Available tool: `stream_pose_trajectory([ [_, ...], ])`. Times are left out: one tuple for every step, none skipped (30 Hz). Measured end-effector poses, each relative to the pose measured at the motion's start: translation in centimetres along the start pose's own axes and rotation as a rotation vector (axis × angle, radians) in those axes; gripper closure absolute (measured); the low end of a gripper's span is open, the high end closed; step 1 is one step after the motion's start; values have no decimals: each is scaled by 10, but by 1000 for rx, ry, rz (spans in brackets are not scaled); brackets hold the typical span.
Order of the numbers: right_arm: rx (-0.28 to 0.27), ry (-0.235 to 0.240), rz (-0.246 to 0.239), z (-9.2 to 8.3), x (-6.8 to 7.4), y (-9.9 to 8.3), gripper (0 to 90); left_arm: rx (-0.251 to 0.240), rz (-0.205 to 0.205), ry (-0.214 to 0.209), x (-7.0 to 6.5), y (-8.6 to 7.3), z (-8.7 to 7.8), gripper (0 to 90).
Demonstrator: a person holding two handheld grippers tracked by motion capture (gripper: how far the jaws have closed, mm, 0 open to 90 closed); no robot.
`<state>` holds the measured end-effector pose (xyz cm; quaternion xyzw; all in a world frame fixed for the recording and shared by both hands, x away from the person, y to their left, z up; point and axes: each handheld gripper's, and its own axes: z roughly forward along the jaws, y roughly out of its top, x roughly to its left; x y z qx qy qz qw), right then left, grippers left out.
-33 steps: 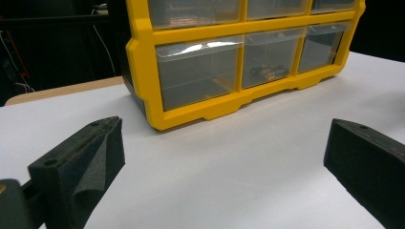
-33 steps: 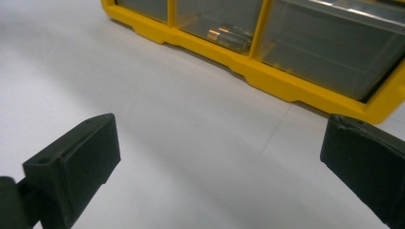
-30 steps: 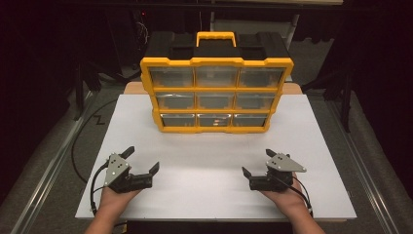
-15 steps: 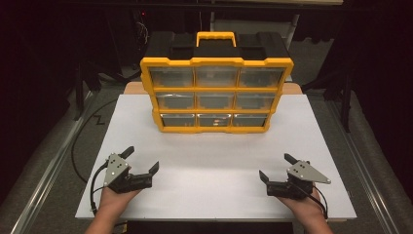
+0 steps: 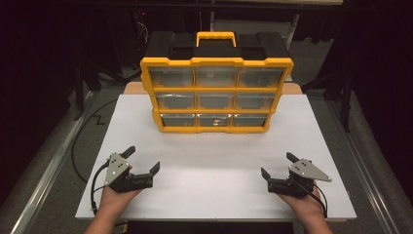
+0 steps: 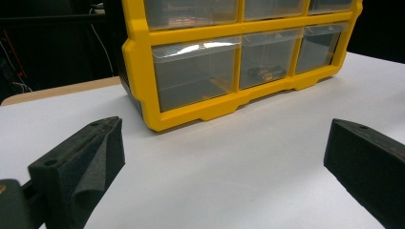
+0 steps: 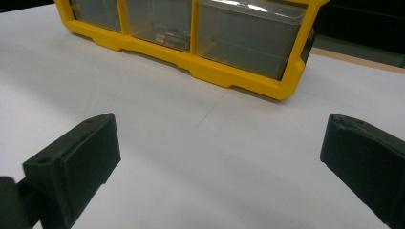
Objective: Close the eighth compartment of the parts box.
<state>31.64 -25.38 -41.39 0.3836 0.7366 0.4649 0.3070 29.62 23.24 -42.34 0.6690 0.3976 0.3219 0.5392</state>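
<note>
High view: left gripper [image 5: 144, 160] and right gripper [image 5: 277, 165] rest near front edge of white surface [image 5: 214, 156], jaws spread wide, nothing betw. them; each held in a hand. Well apart from both, at far side, stands yellow drawer organizer [image 5: 216, 83], 3 × 3 clear drawers, handle on top. Gripper views: batteries [image 6: 266, 72] lie in bottom-middle drawer [image 6: 267, 59]; bottom corner drawers look empty.
</note>
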Motion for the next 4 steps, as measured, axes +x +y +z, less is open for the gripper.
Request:
stream_pose_trajectory([
  [0,1,-3,0,0,0,12,3,1,0,0,0,0,11],
  [-1,2,-3,0,0,0,12,3,1,0,0,0,0,11],
  [-1,2,-4,0,1,0,12,3,1,0,0,0,0,11],
  [0,2,-4,0,1,0,11,3,1,1,0,0,0,11],
])
